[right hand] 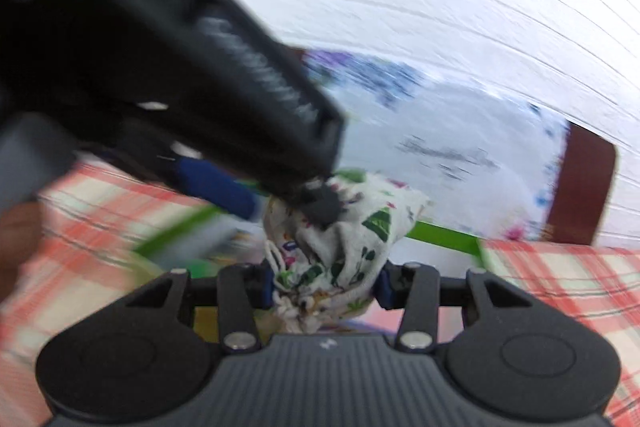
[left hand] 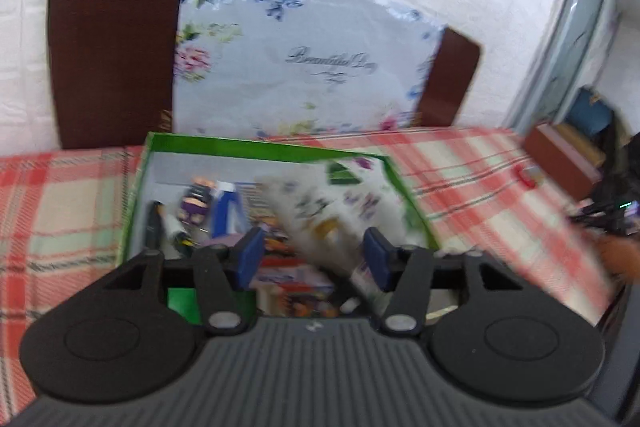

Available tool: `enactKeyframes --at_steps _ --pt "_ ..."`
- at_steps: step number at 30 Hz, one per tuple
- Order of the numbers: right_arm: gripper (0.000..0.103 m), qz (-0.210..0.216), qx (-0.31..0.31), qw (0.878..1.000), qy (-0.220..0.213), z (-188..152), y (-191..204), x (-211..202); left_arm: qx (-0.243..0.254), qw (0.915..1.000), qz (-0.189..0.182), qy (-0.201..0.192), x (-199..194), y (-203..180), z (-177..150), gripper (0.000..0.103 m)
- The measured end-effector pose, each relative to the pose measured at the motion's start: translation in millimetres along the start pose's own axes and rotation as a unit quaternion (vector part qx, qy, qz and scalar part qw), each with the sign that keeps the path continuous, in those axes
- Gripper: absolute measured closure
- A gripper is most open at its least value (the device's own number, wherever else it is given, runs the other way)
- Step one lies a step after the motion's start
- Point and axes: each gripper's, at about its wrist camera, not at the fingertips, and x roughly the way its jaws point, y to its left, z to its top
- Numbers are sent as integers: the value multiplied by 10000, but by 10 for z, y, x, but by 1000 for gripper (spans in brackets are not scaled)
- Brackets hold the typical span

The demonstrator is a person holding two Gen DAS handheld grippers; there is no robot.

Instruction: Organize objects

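Observation:
A white drawstring pouch (right hand: 344, 239) with green and purple prints hangs over the green box (left hand: 240, 147). My right gripper (right hand: 324, 287) is shut on the pouch's gathered neck. My left gripper (left hand: 314, 255) is open above the box; the pouch (left hand: 340, 211) is blurred between and beyond its blue pads (left hand: 250, 255), and I cannot tell if they touch it. In the right wrist view the left gripper's black body (right hand: 180, 87) fills the upper left, one fingertip against the pouch top. The box holds small items, among them a purple figure (left hand: 196, 207) and a blue-and-white packet (left hand: 228, 211).
The box sits on a red and green plaid tablecloth (left hand: 480, 195). A floral board (left hand: 300, 59) with script lettering leans on a brown chair back (left hand: 112, 47) against the white wall. A small red object (left hand: 528, 177) lies at the table's far right.

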Motion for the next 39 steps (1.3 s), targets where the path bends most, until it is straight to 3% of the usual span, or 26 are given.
enactKeyframes --at_steps 1,3,5,7,12,18,24,27,33,39 --pt "45 -203 -70 9995 241 -13 -39 199 165 9993 344 6 34 -3 -32 44" --pt "40 -505 6 9960 733 -52 -184 438 397 9957 836 90 63 44 -98 44" --pt "35 -443 359 9959 697 -59 -302 425 486 9937 1003 93 -28 156 -172 43" --pt "24 -439 520 9965 485 -85 -333 300 508 9915 1192 75 -87 237 -226 38" --pt "23 -579 470 9971 123 -113 -194 -63 322 9887 1455 136 -299 374 -356 37" --pt "20 -373 827 9957 -163 -42 14 -680 257 9856 1667 117 -594 476 -551 36" --pt "17 -12 1579 9874 96 -127 243 -1109 -10 9818 1889 215 -918 617 -830 35" --pt "16 145 1741 9843 246 -213 390 -1289 -89 9792 2006 280 -1080 667 -1019 30" --pt "13 323 1662 9844 472 -318 658 -1500 -154 9752 2172 401 -1312 810 -1391 22" --pt "12 507 1554 9854 469 -265 883 -1638 -380 9722 2275 402 -1509 981 -1542 18"
